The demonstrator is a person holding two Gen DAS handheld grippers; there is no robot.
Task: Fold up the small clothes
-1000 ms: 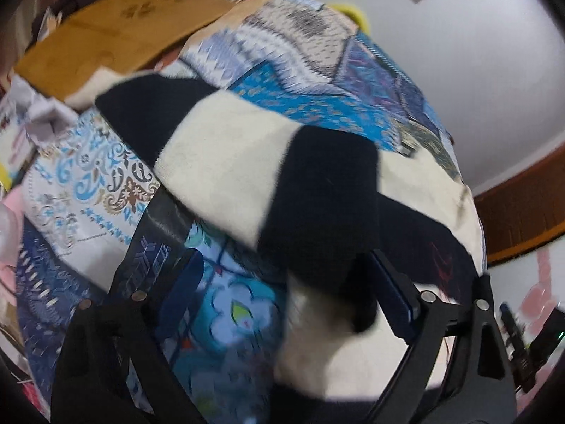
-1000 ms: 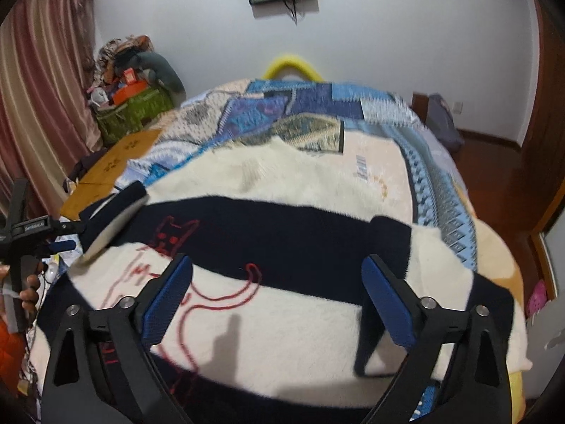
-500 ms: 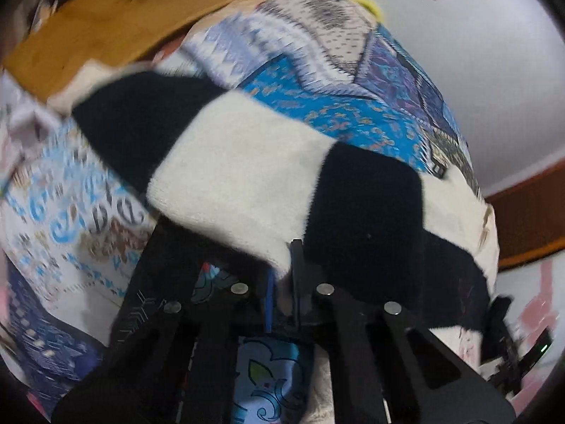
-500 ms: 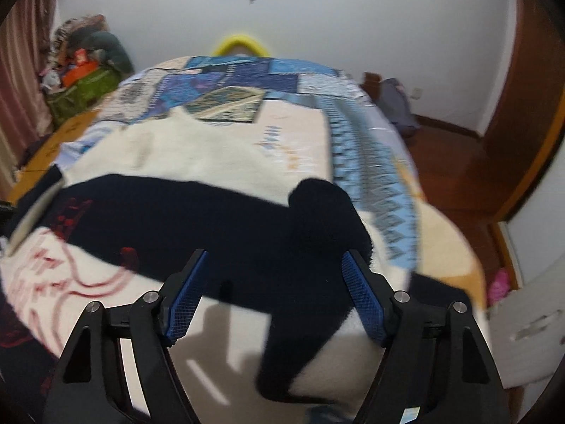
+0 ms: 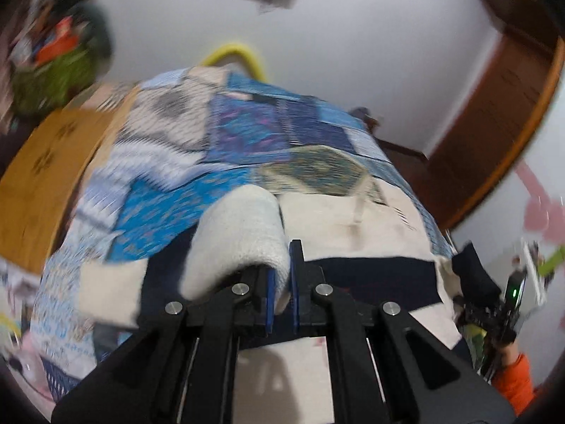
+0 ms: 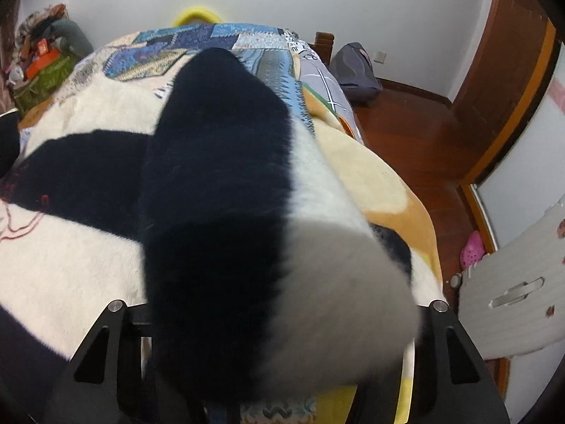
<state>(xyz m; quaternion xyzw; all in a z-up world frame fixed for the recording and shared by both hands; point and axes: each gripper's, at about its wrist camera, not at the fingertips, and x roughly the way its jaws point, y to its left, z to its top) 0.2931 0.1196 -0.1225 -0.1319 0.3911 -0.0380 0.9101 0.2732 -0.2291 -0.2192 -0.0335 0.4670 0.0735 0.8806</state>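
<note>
Your left gripper (image 5: 281, 275) is clamped on a cream sleeve (image 5: 243, 233) of the striped sweater (image 6: 70, 258), which lies spread on the patchwork quilt (image 5: 219, 130) ahead. The right sleeve (image 6: 226, 190) drapes over your right gripper (image 6: 279, 371), hiding the fingers; whether they are closed cannot be determined. Carry both sleeves inward level, keeping the fabric taut, and lay them flat across the body. Print on the quilt beyond is too blurred to read.

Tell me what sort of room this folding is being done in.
Most likely a home bedroom: the striped sweater lies on a bed under a patchwork quilt, with a wooden floor and a backpack by the white wall.
</note>
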